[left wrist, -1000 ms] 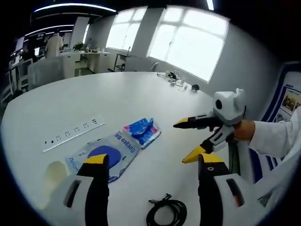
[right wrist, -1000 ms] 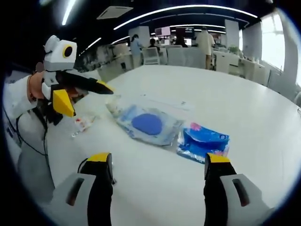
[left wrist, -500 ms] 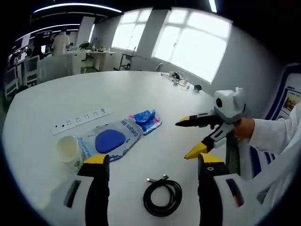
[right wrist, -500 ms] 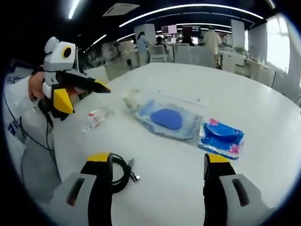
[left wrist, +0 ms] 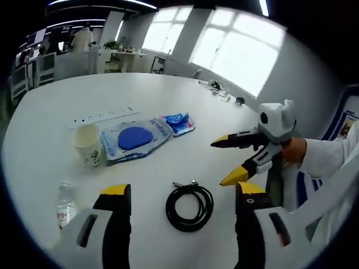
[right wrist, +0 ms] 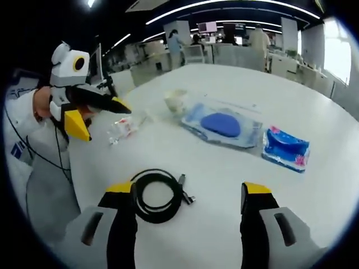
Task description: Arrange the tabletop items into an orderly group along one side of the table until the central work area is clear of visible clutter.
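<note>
Both the left gripper (left wrist: 180, 193) and the right gripper (right wrist: 190, 193) were held with jaws spread and empty above a coiled black cable (left wrist: 189, 208), beyond which a paper cup (left wrist: 88, 144), blue packets (left wrist: 136, 138) and a power strip (left wrist: 105, 117) were laid on the white table (left wrist: 168, 101).

Print on clear pouch (left wrist: 136, 139) and blue pack (right wrist: 285, 149) too blurry to read.

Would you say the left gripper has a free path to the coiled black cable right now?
Probably yes: the left gripper is open, and the coiled black cable lies on bare table just ahead between its jaws, with nothing in between.
</note>
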The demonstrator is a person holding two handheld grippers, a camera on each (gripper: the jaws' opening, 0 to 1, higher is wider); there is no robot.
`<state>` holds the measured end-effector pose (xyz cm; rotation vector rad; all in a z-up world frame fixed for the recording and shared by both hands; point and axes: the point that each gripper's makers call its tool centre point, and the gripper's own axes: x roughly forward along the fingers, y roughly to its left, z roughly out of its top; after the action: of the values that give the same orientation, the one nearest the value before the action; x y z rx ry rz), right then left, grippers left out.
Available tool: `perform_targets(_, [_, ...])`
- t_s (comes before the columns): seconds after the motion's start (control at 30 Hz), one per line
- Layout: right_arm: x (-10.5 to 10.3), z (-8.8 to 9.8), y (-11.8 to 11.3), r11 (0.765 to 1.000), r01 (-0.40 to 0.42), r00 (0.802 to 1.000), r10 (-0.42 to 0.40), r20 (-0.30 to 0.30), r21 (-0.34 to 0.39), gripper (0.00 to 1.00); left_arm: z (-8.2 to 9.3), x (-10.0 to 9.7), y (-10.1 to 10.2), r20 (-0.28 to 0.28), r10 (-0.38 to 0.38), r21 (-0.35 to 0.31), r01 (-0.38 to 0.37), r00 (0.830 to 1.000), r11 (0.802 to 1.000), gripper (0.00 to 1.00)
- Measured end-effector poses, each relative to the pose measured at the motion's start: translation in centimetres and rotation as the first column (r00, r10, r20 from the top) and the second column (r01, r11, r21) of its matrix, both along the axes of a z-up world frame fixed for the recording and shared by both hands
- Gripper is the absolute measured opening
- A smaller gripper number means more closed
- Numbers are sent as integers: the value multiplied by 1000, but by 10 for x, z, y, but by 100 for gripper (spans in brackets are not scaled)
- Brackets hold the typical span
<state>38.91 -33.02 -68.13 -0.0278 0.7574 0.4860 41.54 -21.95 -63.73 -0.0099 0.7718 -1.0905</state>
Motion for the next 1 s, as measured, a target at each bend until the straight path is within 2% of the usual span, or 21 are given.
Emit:
perform_targets(0.23, [-7,-17,13,1000,30,999,-30,-29,6,71,-28,-16,8,-45,8,29,-6,999,1000,77])
perform_targets(0.67, [-18,-48,24,999,46,995,-46,-92,-1,66,-71,-27,12,-101,20,82,-12,995,997,74])
perform_targets(0.87, [-18,-58,26,999,52,992,-53,-112,-9,58,-85,-29,7,-104,21,99,-11,994,995,68])
perform_targets(1.0, [-18,-59,29,999,40,993,-41,-113,-16,48,-93,-30,4,-92,12,130,0,996,991,61])
